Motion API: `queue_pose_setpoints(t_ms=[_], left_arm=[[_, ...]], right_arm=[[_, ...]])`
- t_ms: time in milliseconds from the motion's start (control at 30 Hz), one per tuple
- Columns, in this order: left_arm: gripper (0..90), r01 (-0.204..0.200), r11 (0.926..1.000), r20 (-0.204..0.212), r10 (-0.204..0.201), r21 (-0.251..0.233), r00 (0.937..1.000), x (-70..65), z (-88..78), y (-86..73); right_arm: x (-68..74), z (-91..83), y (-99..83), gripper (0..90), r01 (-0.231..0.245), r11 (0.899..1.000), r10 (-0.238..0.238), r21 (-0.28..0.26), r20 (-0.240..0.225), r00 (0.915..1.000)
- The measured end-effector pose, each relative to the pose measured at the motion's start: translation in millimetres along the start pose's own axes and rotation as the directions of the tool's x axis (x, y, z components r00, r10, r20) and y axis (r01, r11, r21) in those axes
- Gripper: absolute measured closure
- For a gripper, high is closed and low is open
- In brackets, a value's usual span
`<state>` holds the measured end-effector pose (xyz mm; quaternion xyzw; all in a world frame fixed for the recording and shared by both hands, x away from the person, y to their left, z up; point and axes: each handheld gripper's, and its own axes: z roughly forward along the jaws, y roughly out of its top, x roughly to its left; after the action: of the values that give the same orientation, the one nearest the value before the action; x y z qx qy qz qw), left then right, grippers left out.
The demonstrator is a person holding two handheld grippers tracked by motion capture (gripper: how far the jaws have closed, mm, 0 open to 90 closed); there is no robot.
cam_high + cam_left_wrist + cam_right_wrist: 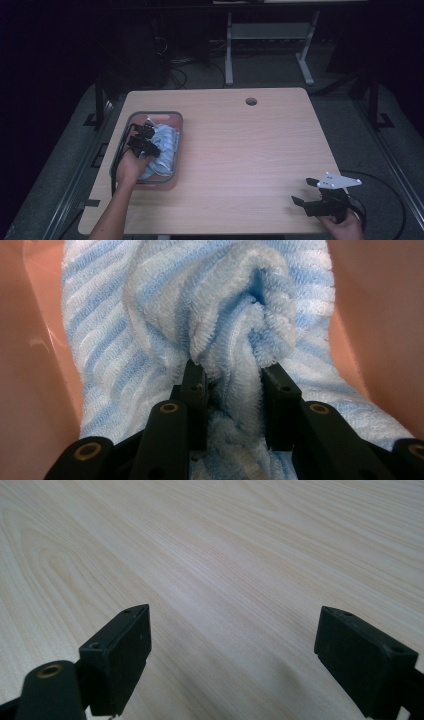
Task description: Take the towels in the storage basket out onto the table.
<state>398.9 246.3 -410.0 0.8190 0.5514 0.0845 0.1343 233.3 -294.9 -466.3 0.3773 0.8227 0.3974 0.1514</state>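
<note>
My left gripper was down inside the pink basket, which stood near the left edge of the table, about midway between its near and far edges. The blue-and-white striped towel lay bunched in that basket, its long axis running from the near end toward the far end, as the high view showed. My left jaws were clamped on a raised fold of the towel; the fold stood pinched between the two pads, with the cloth bulging beyond them. The stripes ran across the towel's length. My right gripper hovered above bare wood at the table's near right corner, well apart from the basket, its jaws wide apart with nothing between them and pointing left.
</note>
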Motion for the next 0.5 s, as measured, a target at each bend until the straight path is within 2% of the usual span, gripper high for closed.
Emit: queue_pose_setpoints(t_ms=[133,267,500], left_arm=[[68.8,0.010,0.9999,0.022,-0.009,-0.014,0.9997,3.5,-2.9,-1.2],[69.8,0.026,0.9983,0.050,-0.024,-0.052,0.9985,6.8,-9.6,-4.1],[70.9,0.073,0.9889,0.133,-0.056,-0.130,0.9896,17.0,-25.1,-13.3]], right_arm=[[-0.7,-1.6,-0.5,14.5,-0.005,1.000,0.005,-0.004,0.002,1.0000],[-1.2,-1.7,-1.1,14.5,-0.008,1.000,0.008,-0.007,0.005,1.0000],[-2.0,-0.9,-0.9,14.5,-0.011,1.000,0.011,-0.005,0.005,0.9999]])
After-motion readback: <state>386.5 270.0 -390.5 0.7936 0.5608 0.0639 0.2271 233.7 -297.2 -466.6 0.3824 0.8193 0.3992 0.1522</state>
